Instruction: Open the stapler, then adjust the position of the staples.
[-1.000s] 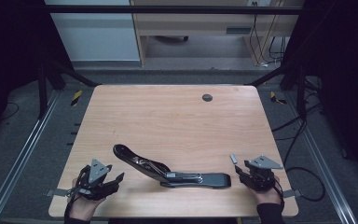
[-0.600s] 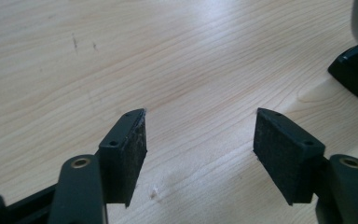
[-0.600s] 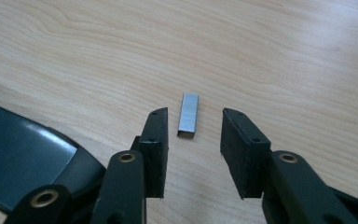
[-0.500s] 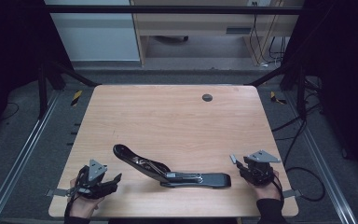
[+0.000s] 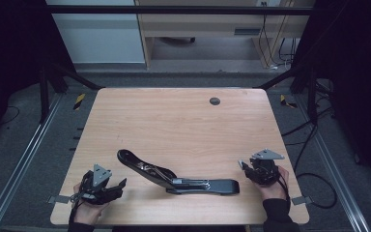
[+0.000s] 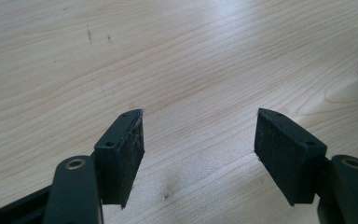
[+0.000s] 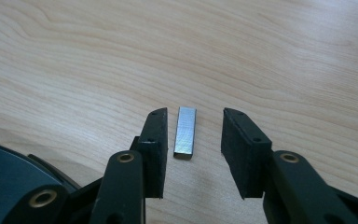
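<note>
Both tools sit low on the pale wooden surface (image 5: 174, 121), flanking the long black opened stapler (image 5: 174, 176). Left tool (image 6: 199, 133), jaws just opening, spreads over bare wood. Right tool (image 7: 194, 135) stands parted around a small silver metal staple strip (image 7: 185, 132), pads not touching it.

Left claw (image 6: 199, 135) wider; right claw (image 7: 193, 140) narrower.
</note>
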`<act>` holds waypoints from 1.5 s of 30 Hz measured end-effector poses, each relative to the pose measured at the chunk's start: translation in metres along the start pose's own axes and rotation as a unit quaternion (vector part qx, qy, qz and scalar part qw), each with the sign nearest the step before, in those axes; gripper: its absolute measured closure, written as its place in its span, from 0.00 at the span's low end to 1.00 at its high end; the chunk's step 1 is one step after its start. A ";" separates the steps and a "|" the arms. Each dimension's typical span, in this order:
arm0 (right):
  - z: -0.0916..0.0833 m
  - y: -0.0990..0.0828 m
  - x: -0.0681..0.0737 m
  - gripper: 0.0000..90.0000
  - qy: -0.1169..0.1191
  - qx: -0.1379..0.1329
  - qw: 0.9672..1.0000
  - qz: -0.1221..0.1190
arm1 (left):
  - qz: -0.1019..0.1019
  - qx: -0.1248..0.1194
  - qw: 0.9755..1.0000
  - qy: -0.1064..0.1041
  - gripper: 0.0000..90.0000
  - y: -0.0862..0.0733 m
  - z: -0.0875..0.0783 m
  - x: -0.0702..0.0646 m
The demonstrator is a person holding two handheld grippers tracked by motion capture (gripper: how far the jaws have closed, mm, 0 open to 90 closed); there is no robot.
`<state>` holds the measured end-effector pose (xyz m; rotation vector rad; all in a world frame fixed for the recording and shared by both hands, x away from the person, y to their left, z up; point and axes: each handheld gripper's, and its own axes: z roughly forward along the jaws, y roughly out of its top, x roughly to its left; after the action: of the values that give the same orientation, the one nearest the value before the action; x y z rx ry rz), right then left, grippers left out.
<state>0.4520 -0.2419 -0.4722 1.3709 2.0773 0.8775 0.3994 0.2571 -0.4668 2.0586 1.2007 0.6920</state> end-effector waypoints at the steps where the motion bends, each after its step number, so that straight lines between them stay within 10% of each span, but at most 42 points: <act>1: 0.002 0.000 -0.001 0.67 -0.001 0.006 1.000 -0.013 | 0.000 0.002 1.000 0.000 0.36 0.000 0.000 0.000; 45: 0.036 0.019 -0.003 0.84 0.009 0.088 0.996 0.012 | 0.008 0.012 1.000 -0.003 0.36 0.000 0.006 -0.002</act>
<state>0.4900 -0.2304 -0.4825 1.4856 2.2007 0.7322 0.4027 0.2540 -0.4709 2.0910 1.1963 0.6824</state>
